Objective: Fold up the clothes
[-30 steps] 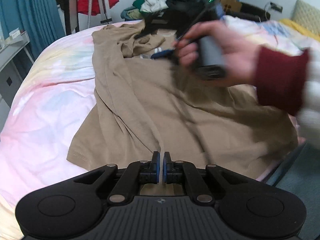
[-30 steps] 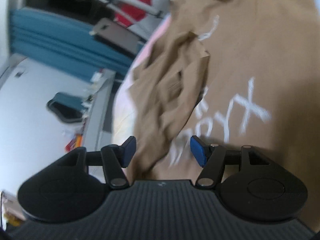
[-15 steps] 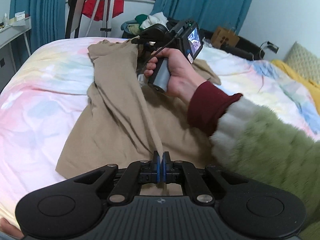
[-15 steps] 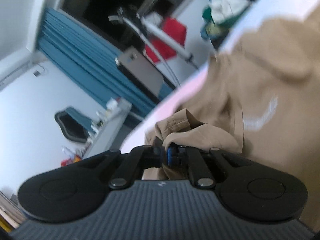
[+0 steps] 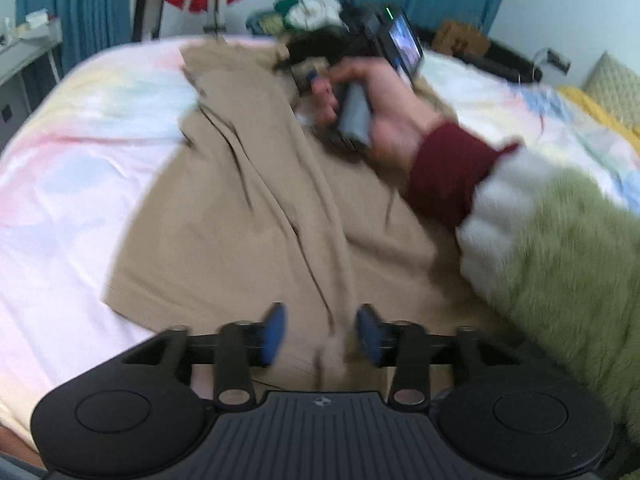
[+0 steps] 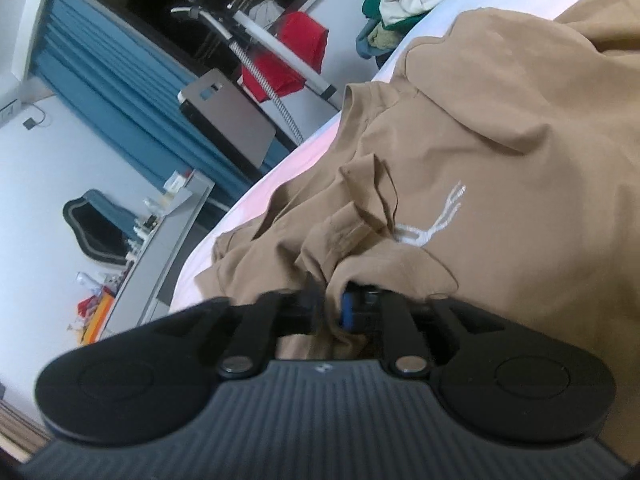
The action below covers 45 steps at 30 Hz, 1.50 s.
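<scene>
The tan shirt (image 5: pixel 248 216) is spread on the bed (image 5: pixel 68 184). It is pinched by the right gripper (image 6: pixel 332 308). The left gripper (image 5: pixel 322 330) is held wide.

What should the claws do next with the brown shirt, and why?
Probably the right claw should carry its pinched fabric across the shirt to make a fold. It is shut on a bunch, while the left claw is open, with a ridge of shirt between its fingers.
</scene>
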### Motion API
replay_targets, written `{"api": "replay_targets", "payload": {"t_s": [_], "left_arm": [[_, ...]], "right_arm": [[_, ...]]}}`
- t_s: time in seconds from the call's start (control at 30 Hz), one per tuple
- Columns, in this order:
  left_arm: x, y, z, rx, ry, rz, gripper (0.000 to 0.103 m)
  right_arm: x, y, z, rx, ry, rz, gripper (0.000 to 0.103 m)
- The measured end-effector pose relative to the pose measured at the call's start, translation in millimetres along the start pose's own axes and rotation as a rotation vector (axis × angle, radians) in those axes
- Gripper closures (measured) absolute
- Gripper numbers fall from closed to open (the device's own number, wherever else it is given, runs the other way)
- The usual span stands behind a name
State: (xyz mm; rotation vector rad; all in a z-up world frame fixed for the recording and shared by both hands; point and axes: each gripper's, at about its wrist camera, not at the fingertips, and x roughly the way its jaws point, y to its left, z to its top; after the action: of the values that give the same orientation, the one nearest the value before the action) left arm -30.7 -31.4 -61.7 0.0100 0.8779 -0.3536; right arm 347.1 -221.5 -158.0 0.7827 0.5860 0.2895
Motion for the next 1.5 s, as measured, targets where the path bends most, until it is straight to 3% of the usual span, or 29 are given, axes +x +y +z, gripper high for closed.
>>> {"api": "replay_targets", "payload": {"t_s": [0.03,0.07,0.17,0.2,0.3,0.4,0.5,0.63,0.73,0.8,0.9,1.03,1.27,1.43,1.5], "left_arm": [[-5,9,3,-0.010,-0.024,0.004,0.052],[-11,21,6,-0.030,-0.046,0.011,0.049],[-17,66,9,-0.186,-0.083,0.000,0.047],[-16,87,9,-0.281,-0.088,-0.017,0.047],[-9,139,4,-0.565,-0.067,-0.079,0.047],[4,169,-6,-0.746,-0.022,-0.133,0.049],[9,179,-12,-0.834,-0.006,-0.146,0.049],[7,183,-19,-0.879,-0.041,-0.153,0.049],[18,190,-22,-0.940,-0.020,-0.166,0.048],[31,191,-22,-0.978,-0.005,-0.177,0.051],[34,192,-21,-1.002,-0.021,-0.167,0.055],[24,187,-19,-0.935,-0.050,-0.136,0.055],[16,179,-10,-0.826,-0.065,-0.089,0.051],[20,177,-1,-0.746,-0.084,-0.061,0.053],[23,173,4,-0.692,-0.083,-0.067,0.063]], "right_arm": [[-7,4,-3,-0.010,-0.001,0.001,0.041],[-14,7,-5,-0.019,-0.002,0.002,0.037],[-42,23,-11,-0.084,0.009,-0.063,0.037],[-52,27,-13,-0.098,0.016,-0.076,0.037],[-91,43,-19,-0.119,0.019,-0.093,0.037],[-134,57,-34,-0.135,0.026,-0.104,0.037],[-175,64,-69,-0.194,0.069,-0.094,0.037],[-211,73,-125,-0.275,0.150,-0.098,0.037],[-221,75,-167,-0.314,0.249,-0.098,0.037],[-229,87,-188,-0.395,0.264,-0.098,0.037],[-242,115,-216,-0.573,0.271,-0.061,0.037],[-249,145,-247,-0.797,0.322,-0.023,0.038],[-231,158,-309,-1.166,0.482,-0.102,0.039],[-225,163,-333,-1.398,0.482,-0.196,0.039],[-226,163,-338,-1.456,0.462,-0.225,0.041]]}}
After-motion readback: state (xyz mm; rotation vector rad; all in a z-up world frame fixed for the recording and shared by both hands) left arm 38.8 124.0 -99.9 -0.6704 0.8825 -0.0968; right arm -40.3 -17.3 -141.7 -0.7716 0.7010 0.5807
